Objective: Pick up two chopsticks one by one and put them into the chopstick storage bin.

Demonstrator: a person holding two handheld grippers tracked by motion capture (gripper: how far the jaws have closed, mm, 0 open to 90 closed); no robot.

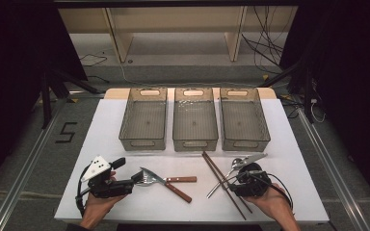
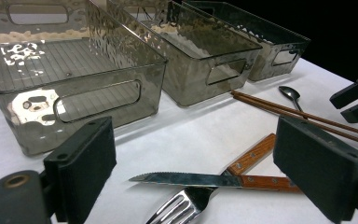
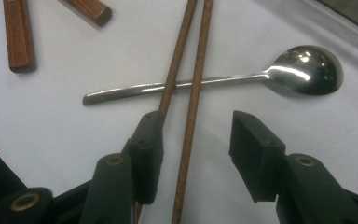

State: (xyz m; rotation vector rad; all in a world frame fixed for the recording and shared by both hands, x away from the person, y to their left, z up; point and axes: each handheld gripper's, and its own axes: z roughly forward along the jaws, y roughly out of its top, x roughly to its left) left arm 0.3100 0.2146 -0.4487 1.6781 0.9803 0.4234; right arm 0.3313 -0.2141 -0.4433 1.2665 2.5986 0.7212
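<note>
Right hand-held gripper (image 1: 238, 174), in the high view, sits low over the pair of long brown wooden chopsticks (image 1: 224, 184) and the slim silver metal spoon (image 1: 226, 175) at the near right of the white surface (image 1: 106, 125). The left hand-held gripper (image 1: 137, 178) lies level at the near left, its tips at the silver fork with a wooden handle (image 1: 161, 180) and the serrated knife with a riveted wooden handle (image 1: 176, 189). A second steel knife (image 1: 251, 159) lies beyond the spoon. All three smoky clear plastic bins (image 1: 143, 119) at the far side look empty, so by my reading nothing is sorted yet and every piece is left to move.

From the left gripper view, the black jaws stand wide apart and hold nothing; the fork's tines (image 2: 182, 207) and the knife blade (image 2: 186, 179) lie between them on the surface, untouched as far as I can see.

From the right gripper view, the jaws are partly apart, straddling the chopsticks: one stick (image 3: 189, 116) runs up the gap, the other (image 3: 175, 60) passes by the left pad, and I cannot tell whether it touches. Both sticks cross over the spoon's handle (image 3: 135, 88). Nothing is clamped; the first pick looks only begun.
</note>
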